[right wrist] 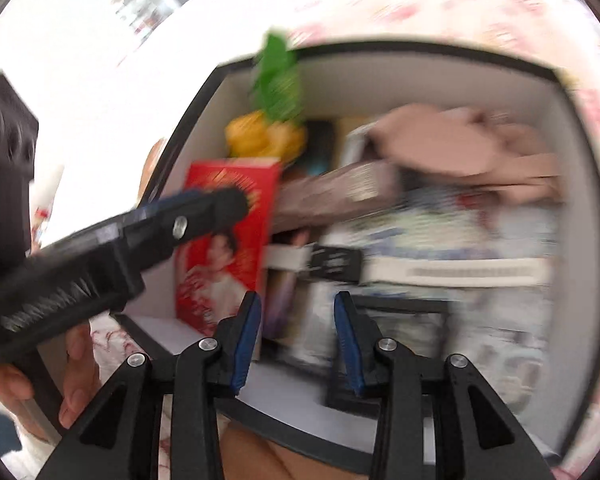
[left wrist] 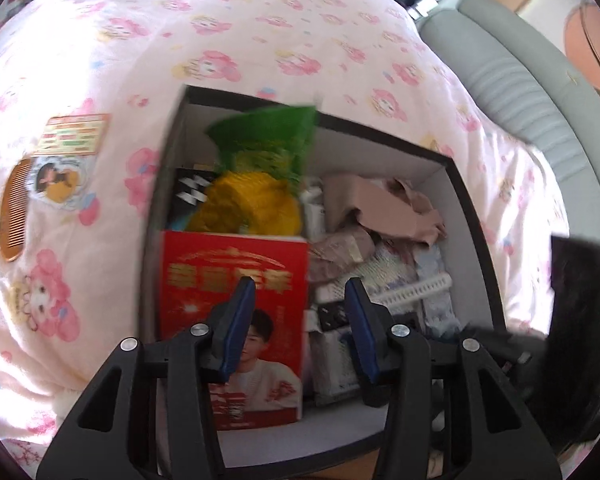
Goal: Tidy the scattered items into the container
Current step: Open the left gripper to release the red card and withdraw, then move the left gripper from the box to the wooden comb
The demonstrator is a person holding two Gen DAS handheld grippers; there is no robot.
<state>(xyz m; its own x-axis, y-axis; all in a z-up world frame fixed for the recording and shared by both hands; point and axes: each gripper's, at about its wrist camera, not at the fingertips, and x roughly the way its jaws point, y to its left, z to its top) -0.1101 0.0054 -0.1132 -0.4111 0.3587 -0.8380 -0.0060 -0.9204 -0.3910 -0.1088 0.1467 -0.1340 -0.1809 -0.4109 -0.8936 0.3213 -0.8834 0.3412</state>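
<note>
Pink cartoon-print bedding [left wrist: 260, 40] covers the bed, and a black-rimmed box [left wrist: 476, 216] with white walls sits on it. Inside the box stand a red booklet [left wrist: 236, 280], a yellow and green packet [left wrist: 256, 184], crumpled beige paper [left wrist: 384, 204] and a white comb [left wrist: 416, 290]. On the bedding left of the box lie a brown comb [left wrist: 12, 216] and a sticker card [left wrist: 66, 160]. Both claws hover above the box: the left claw [left wrist: 300, 320] is wide and empty, the right claw [right wrist: 298, 336] likewise.
</note>
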